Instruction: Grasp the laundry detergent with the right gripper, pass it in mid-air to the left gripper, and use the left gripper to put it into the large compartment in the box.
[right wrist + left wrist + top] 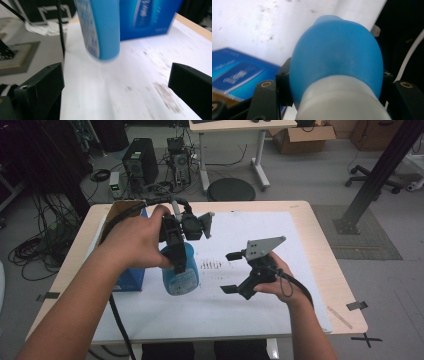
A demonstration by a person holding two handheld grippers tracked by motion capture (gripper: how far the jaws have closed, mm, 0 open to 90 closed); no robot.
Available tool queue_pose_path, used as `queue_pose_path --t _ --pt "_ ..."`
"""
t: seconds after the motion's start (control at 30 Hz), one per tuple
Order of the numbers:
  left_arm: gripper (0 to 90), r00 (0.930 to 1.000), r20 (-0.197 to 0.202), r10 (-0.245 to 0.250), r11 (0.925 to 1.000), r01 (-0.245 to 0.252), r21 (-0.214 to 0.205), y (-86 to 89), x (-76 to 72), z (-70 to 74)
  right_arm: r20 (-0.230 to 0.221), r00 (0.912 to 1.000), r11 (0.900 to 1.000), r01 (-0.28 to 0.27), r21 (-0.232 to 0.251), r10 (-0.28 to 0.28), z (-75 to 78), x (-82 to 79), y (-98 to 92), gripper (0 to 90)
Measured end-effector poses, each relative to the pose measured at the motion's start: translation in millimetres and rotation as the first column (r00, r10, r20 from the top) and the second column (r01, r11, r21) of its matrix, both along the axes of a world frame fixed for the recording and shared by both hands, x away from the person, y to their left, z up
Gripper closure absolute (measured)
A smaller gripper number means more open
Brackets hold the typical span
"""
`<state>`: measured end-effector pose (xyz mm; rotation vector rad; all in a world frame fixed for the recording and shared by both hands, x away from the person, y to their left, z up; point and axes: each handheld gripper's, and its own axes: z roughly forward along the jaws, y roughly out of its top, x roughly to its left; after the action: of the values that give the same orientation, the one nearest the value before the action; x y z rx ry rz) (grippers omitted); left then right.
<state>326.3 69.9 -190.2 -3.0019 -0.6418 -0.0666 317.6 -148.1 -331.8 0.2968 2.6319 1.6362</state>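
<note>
The table (310, 270), under its white sheet (240, 305), is lying beneath both pairs of jaws, with the sheet's smudged patch (211, 265) sitting between the two grippers. The blue box (131, 279) is standing on the sheet behind the left gripper's jaws as the high view shows them, partly hidden by the person's forearm; in the right gripper view it is rising well beyond the jaws, behind the bottle.

The blue bottle (181, 272) is hanging tilted in the left gripper (176, 251), clear of the sheet. The left gripper view is showing its blue body and pale neck (342, 100) bulging up between the two black jaws, which are pressing on it from either side.

The right gripper (235, 272) is holding nothing: its jaws are standing wide apart with only bare sheet between them, and the bottle (101, 27) is hanging ahead of them, nearer the left-hand jaw, without touching either.
</note>
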Motion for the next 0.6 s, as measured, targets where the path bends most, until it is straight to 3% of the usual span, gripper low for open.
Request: queue_pose_path --t 0.13,0.3,0.37,0.43,0.47,0.5,0.53,0.6 --pt "38.1 0.994 0.028 0.106 0.9944 -0.106 -0.01 12.7 14.1 9.4 0.013 0.9982 0.9954 0.059 -0.075 -0.058 8.9 -0.9 -21.4 0.6" --pt "38.1 0.9707 0.048 0.235 0.9718 -0.234 -0.026 29.9 29.0 21.3 0.039 0.9939 0.9843 0.108 -0.14 -0.103 15.5 -4.4 -41.7 0.7" --pt "38.1 0.9541 0.046 0.296 0.9549 -0.294 -0.042 37.2 34.2 27.4 0.038 0.9922 0.9795 0.123 -0.159 -0.118 16.8 -5.1 -48.8 0.8" --pt "38.0 0.9311 0.058 0.36 0.9328 -0.358 -0.038 42.0 39.1 35.7 0.039 0.991 0.9744 0.133 -0.181 -0.128 17.5 -4.8 -53.8 0.8" --pt "38.0 0.9251 0.062 0.375 0.927 -0.373 -0.039 42.5 39.5 37.6 0.038 0.9903 0.9701 0.139 -0.199 -0.134 17.7 -4.2 -56.0 1.1" --pt "38.1 0.9134 0.07 0.401 0.916 -0.399 -0.043 44.5 40.8 42.0 0.041 0.9898 0.9683 0.142 -0.206 -0.136 17.8 -3.9 -56.8 1.2" --pt "38.1 0.8956 0.077 0.438 0.8985 -0.434 -0.066 47.6 42.8 47.8 0.043 0.9888 0.9655 0.149 -0.213 -0.143 18.0 -3.5 -58.3 1.3" --pt "38.0 0.872 0.073 0.484 0.8738 -0.477 -0.093 52.9 45.2 55.4 0.039 0.988 0.9612 0.154 -0.229 -0.149 18.5 -2.5 -60.9 1.4"
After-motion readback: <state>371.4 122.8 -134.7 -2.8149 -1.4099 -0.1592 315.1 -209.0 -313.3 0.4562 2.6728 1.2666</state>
